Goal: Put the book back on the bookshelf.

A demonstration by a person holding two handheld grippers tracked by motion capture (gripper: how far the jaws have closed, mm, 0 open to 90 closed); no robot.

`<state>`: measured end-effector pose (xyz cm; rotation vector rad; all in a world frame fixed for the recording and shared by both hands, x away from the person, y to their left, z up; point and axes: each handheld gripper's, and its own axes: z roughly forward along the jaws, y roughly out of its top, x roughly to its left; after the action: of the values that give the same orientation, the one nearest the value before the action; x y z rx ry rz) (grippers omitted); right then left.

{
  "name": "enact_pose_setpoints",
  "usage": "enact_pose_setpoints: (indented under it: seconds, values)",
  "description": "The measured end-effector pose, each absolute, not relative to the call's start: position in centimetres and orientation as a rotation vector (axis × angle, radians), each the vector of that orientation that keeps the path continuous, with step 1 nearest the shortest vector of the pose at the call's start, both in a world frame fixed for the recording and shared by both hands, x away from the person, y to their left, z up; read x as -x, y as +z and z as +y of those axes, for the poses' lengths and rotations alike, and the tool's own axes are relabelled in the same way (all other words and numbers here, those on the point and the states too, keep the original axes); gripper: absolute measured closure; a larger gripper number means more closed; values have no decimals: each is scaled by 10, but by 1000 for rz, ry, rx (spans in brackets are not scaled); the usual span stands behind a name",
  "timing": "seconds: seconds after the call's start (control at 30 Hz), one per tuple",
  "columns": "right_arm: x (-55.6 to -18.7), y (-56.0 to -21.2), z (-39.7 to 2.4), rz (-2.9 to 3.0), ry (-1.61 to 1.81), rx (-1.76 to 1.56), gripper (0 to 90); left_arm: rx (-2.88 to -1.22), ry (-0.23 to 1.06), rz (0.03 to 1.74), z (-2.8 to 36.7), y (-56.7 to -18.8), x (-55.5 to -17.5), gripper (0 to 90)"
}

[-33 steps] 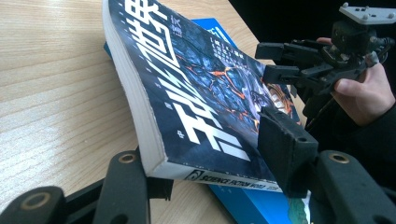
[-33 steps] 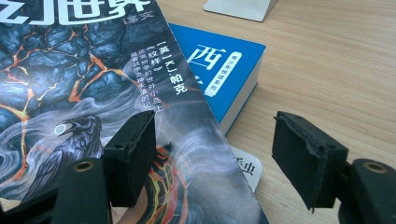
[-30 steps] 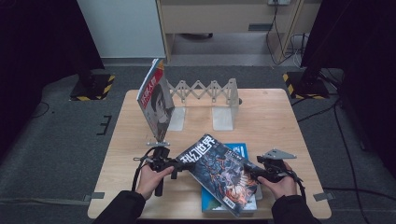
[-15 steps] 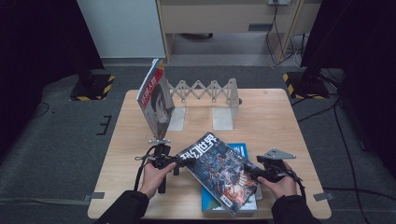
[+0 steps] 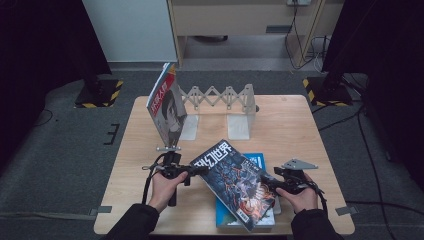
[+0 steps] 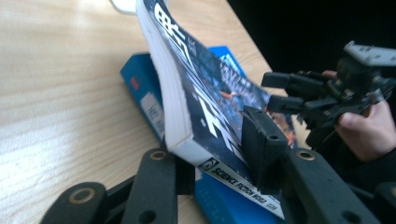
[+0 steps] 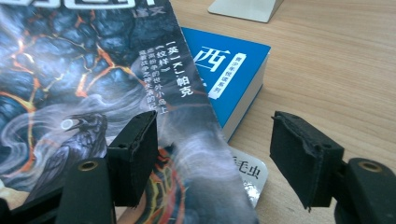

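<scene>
left tongs just closed, clamped on dark magazine spine corner, right tongs apart astride its edge, blue book beneath on tabletop

wooden table: accordion book rack, blue book flat.

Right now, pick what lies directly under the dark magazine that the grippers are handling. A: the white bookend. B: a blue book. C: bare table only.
B: the right gripper view shows the blue book sticking out from beneath the dark magazine.
</scene>
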<state>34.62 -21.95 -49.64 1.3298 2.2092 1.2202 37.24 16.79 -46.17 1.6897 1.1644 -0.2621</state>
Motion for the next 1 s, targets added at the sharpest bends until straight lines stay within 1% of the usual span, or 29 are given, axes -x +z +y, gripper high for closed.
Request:
enact_pose_setpoints:
  seconds: [0.23,0.33,0.43,0.47,0.53,0.57,0.67,0.77,0.83,0.87,0.9,0.97,1.0]
  values:
    - [-347,-493,-229,2129,1238,-1362,311,-1629,-247,1175,171,-442,-373,722]
    - [-348,-493,-233,2119,1227,-1366,312,-1629,-224,1162,172,-435,-373,726]
    - [-348,-494,-235,2122,1219,-1381,312,-1638,-221,1182,173,-439,-374,721]
    - [-348,-494,-235,2131,1203,-1374,310,-1668,-221,1215,175,-446,-375,703]
    - [-348,-494,-234,2140,1198,-1364,308,-1690,-208,1224,175,-450,-375,693]
    - [-347,-494,-232,2142,1198,-1353,306,-1734,-197,1243,177,-458,-375,656]
    - [-347,-495,-228,2165,1174,-1340,305,-1733,-214,1252,181,-465,-374,637]
    - [-346,-495,-226,2170,1174,-1331,304,-1760,-257,1244,187,-476,-373,616]
    - [-346,-495,-225,2170,1171,-1326,303,-1775,-270,1247,189,-483,-374,568]
    - [-346,-495,-225,2170,1171,-1326,303,-1773,-277,1252,190,-487,-375,568]
    - [-346,-495,-224,2165,1172,-1330,301,-1771,-308,1269,192,-494,-377,543]
    - [-346,-495,-224,2171,1168,-1321,299,-1786,-304,1266,193,-497,-379,477]
    - [-346,-495,-224,2171,1168,-1321,299,-1800,-302,1267,193,-499,-380,477]
